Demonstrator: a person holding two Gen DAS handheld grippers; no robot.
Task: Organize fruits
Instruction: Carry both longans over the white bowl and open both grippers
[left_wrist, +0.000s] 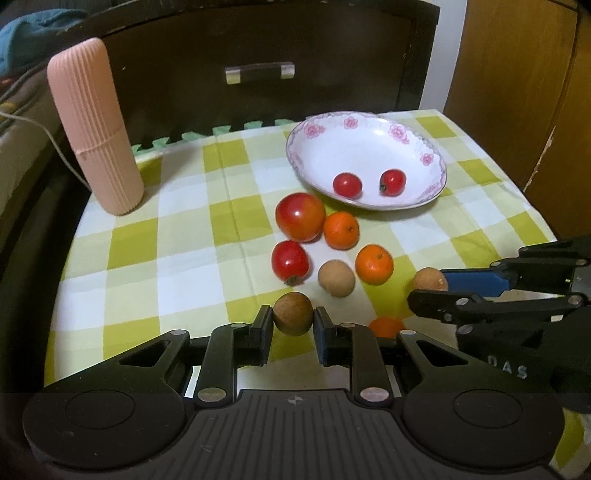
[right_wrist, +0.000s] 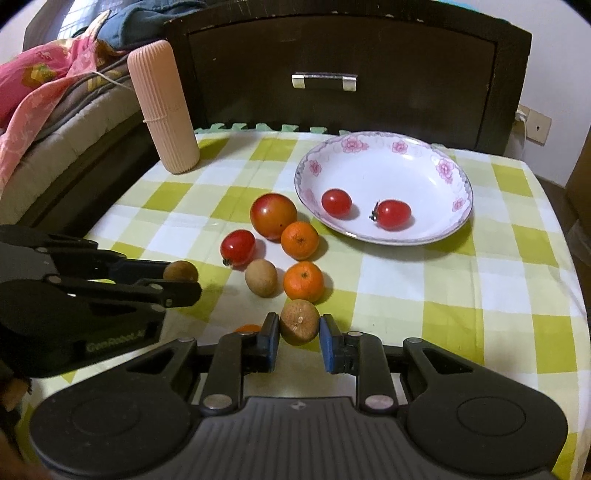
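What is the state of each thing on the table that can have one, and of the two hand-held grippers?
Left hand-held gripper: shut on a brown fruit.
Right hand-held gripper: shut on a second brown fruit.
Plate: upright, holds two small tomatoes.
Third brown fruit: loose on the cloth.
Two oranges: loose on the cloth.
Pink ribbed case: standing, closed.
Drawer: closed.
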